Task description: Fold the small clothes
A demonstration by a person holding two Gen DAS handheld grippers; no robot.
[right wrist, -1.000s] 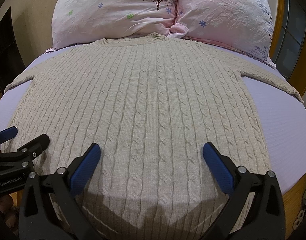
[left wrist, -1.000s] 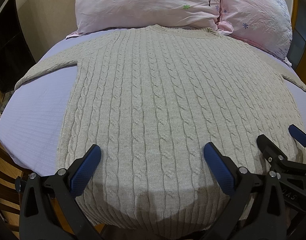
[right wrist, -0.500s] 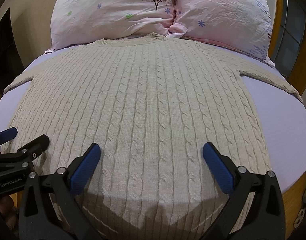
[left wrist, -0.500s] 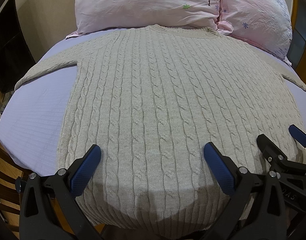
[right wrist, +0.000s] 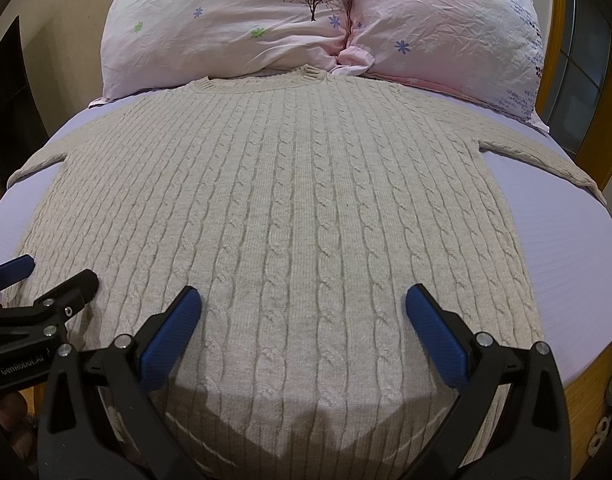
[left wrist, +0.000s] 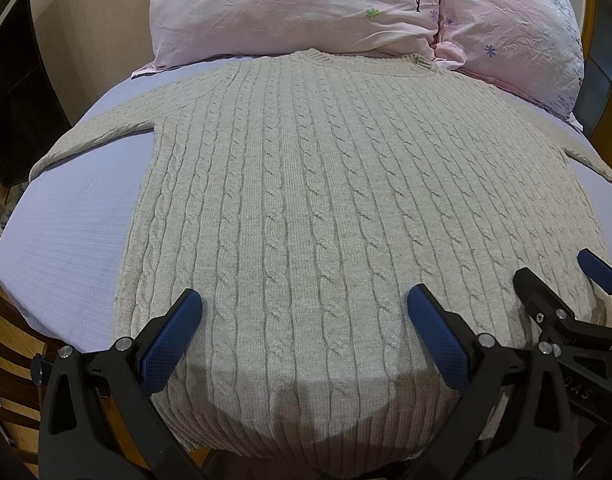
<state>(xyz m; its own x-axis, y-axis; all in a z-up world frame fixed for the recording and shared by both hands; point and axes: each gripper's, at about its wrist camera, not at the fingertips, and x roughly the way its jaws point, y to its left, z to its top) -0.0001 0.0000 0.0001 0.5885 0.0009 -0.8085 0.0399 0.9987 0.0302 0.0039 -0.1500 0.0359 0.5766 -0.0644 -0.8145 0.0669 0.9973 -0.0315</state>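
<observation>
While both grippers hover over the hem end with their jaws apart and empty, we find the cable-knit sweater (left wrist: pixel 326 208) lying flat and unfolded on the bed (left wrist: pixel 69 248), collar (right wrist: pixel 306 74) at 12 o'clock against the two pillows (right wrist: pixel 233 20), sleeves spread toward 9 and 3 o'clock.

The left gripper (left wrist: pixel 301 332) sits above the hem at 6 o'clock in its own view. The right gripper (right wrist: pixel 301 330) holds the matching position beside it, nearer the sweater's right edge.

Risks we judge from this position:

- The knit is thick and loose. A shallow pinch may catch only the top layer, so front and back would separate as the hem lifts.
- Unequal grasp points would skew the fold line, leaving the side seams misaligned.
- The hem hangs slightly over the bed's near edge. Dragging instead of lifting could slide the whole garment off.
- The collar touches the pillows. A long forward fold may bunch against them.
- The two grippers are near each other. Converging motions could make them collide.
</observation>
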